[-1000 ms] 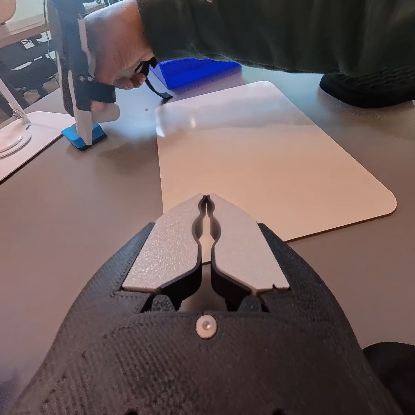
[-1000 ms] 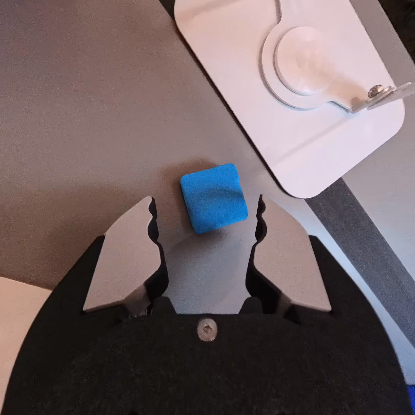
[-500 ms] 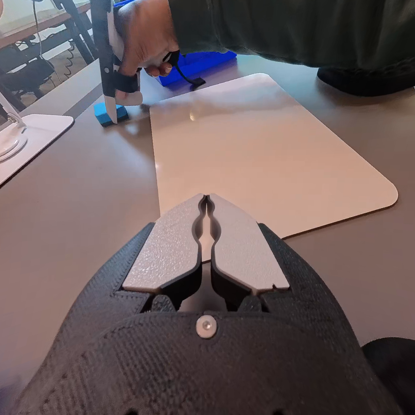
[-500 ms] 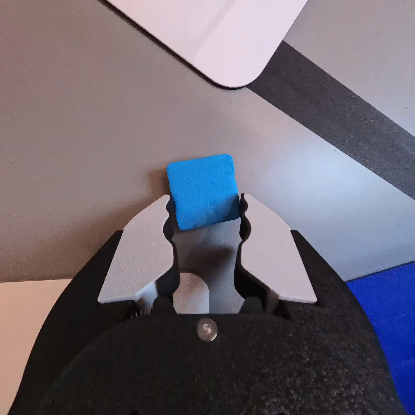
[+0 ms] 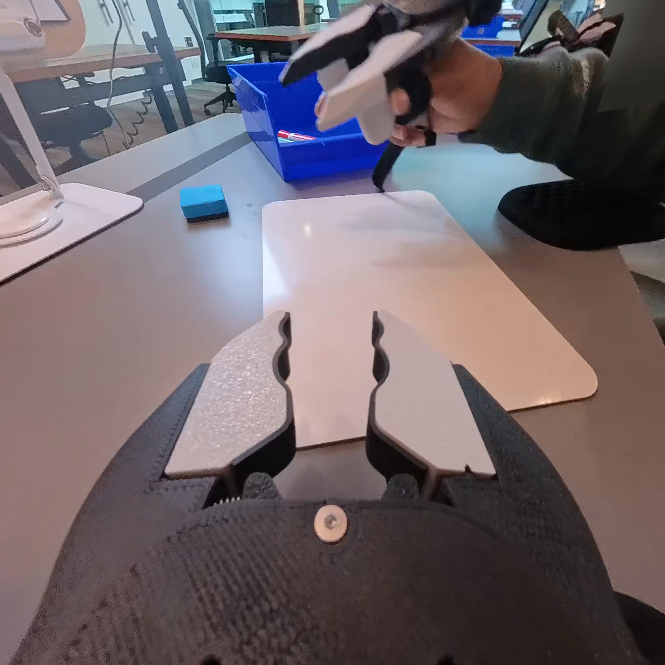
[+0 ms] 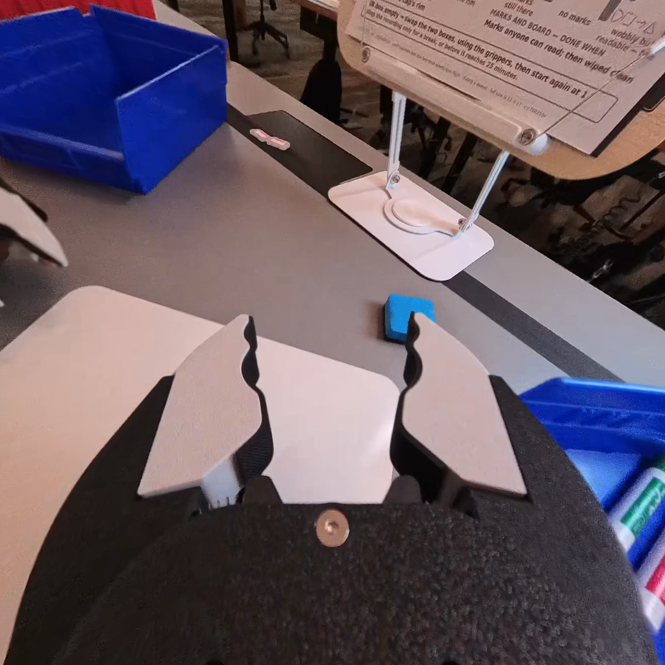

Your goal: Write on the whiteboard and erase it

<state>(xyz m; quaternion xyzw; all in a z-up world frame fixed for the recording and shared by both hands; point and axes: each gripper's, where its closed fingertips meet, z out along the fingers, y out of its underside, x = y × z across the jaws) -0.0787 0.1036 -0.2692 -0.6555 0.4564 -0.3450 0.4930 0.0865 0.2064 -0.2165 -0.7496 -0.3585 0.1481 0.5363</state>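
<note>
The blank whiteboard (image 5: 396, 288) lies flat on the grey table; it also shows in the right wrist view (image 6: 108, 342). The blue eraser (image 5: 203, 201) rests on the table just beyond the board's far left corner, free of both grippers; the right wrist view (image 6: 399, 313) shows it partly behind a finger. My left gripper (image 5: 331, 316) is open and empty, low over the board's near edge. My right gripper (image 6: 330, 318) is open and empty, and it is held in the air above the board's far end (image 5: 302, 99).
A blue bin (image 5: 306, 154) with markers (image 5: 297, 136) stands behind the board. A second blue bin (image 6: 108, 108) stands farther off. A white stand base (image 6: 414, 223) carries a clipboard with a sheet (image 6: 503, 54). A dark sleeve (image 5: 575, 216) rests right of the board. My left tips are about 25 centimetres from the blue eraser (image 5: 203, 201), my right tips only 15 centimetres. The right camera catches it too, in the right wrist view (image 6: 392, 313).
My right gripper closed on the eraser and slid it toward the board, then let go, opened and lifted away. My left gripper went from shut to open.
</note>
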